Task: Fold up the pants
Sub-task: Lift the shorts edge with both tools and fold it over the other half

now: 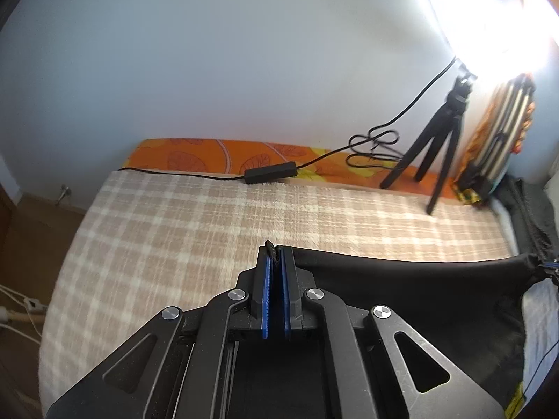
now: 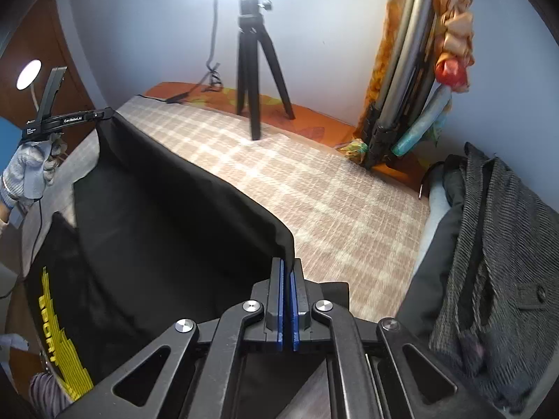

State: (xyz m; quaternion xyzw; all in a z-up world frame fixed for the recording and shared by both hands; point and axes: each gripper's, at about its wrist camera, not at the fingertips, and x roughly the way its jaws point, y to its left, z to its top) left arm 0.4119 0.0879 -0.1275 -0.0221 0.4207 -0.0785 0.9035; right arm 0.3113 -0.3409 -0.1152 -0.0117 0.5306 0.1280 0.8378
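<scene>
The black pants (image 2: pixel 157 216) with yellow print on one leg hang stretched in the air above the bed, held by their top edge between both grippers. My left gripper (image 1: pixel 276 258) is shut on one corner of the pants (image 1: pixel 401 279), with a black drawstring poking out between its blue pads. My right gripper (image 2: pixel 287 269) is shut on the other corner. In the right wrist view the left gripper (image 2: pixel 106 113) shows at far left, held by a gloved hand (image 2: pixel 28 171). The pants' lower part hangs out of sight below.
The bed has a beige plaid blanket (image 1: pixel 209 223) over an orange sheet (image 1: pixel 209 155). A black tripod (image 2: pixel 255 70) stands on the blanket by the wall, with a cable and its control box (image 1: pixel 270 173). A grey coat (image 2: pixel 489 262) lies at the bed's right. A folded stand (image 2: pixel 401 80) leans in the corner.
</scene>
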